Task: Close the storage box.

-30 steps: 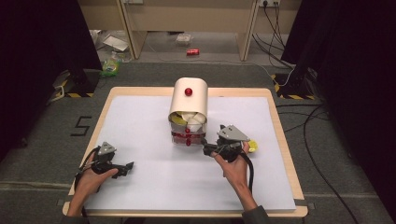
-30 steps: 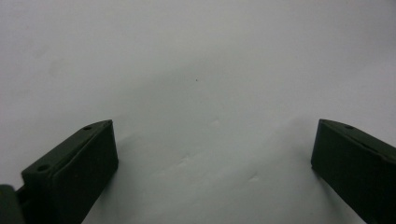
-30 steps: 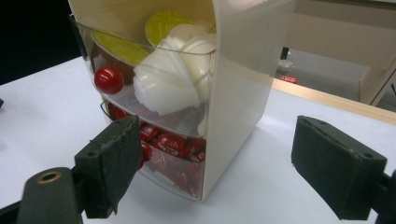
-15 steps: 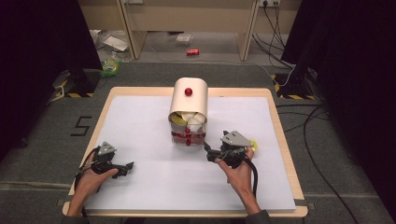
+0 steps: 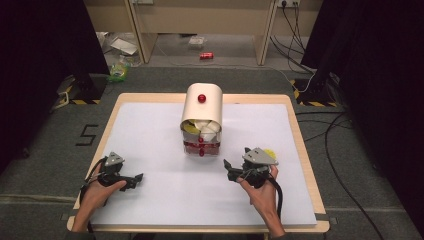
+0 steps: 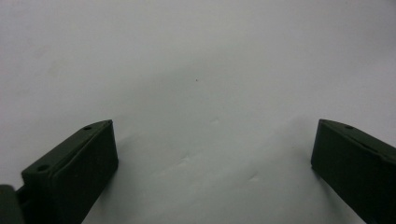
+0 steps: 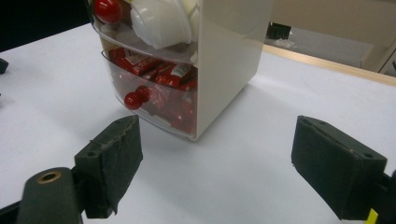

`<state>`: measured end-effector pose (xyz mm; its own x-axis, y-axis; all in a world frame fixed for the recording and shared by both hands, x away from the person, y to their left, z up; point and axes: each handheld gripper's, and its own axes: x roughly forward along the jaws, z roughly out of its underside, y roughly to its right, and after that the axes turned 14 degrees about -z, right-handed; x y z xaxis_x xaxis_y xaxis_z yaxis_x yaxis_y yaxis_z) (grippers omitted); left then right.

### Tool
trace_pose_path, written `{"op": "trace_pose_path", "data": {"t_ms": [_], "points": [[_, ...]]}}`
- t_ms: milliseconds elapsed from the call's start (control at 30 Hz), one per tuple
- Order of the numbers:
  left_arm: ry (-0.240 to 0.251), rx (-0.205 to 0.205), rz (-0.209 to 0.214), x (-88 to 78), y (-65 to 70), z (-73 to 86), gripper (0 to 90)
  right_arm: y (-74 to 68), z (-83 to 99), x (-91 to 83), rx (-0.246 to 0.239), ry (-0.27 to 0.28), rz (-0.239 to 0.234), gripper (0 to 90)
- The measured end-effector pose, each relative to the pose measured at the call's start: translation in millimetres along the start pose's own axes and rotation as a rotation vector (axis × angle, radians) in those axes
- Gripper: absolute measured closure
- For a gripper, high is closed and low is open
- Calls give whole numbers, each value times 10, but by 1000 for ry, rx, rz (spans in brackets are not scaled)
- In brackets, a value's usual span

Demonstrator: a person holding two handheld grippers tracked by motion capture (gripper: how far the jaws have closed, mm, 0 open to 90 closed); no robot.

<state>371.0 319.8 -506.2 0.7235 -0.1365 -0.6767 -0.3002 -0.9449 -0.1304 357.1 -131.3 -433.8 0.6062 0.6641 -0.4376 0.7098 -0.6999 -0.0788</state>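
Care is needed here: the right gripper (image 5: 231, 169), jaws spread wide like the left gripper's (image 5: 134, 179), should go slowly to the red knob (image 7: 132, 100) on the bottom drawer (image 7: 159, 105) of the cream box (image 5: 202, 110) mid-table.

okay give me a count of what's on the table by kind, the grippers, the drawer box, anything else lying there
Grippers: 2, left gripper and right gripper, both open
Drawer boxes: 1, cream drawer box
Yellow items: 1, small yellow object beside the right gripper
Total: 4
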Motion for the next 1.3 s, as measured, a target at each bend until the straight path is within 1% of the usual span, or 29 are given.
{"op": "trace_pose_path", "data": {"t_ms": [67, 233, 667, 933, 1033, 1067, 1100, 1300], "points": [[0, 0, 0, 0, 0, 0, 0, 2, 22, -20, 7, -2, -1, 168], [0, 0, 0, 0, 1, 0, 0, 5, 81, -60, 8, -8, 3, 168], [0, 0, 0, 0, 0, 0, 0, 16, 220, -119, 19, -43, 3, 167], [0, 0, 0, 0, 1, 0, 0, 14, 263, -183, 24, -43, -1, 166], [0, 0, -1, 0, 1, 0, 0, 16, 288, -207, 31, -47, 0, 165], [0, 0, 0, 0, 1, 0, 0, 21, 321, -230, 40, -54, 0, 165], [0, 0, 0, 0, 1, 0, 0, 28, 334, -236, 36, -54, -1, 165], [0, 0, 0, 0, 0, 0, 0, 43, 425, -287, 55, -73, 0, 165]]}}
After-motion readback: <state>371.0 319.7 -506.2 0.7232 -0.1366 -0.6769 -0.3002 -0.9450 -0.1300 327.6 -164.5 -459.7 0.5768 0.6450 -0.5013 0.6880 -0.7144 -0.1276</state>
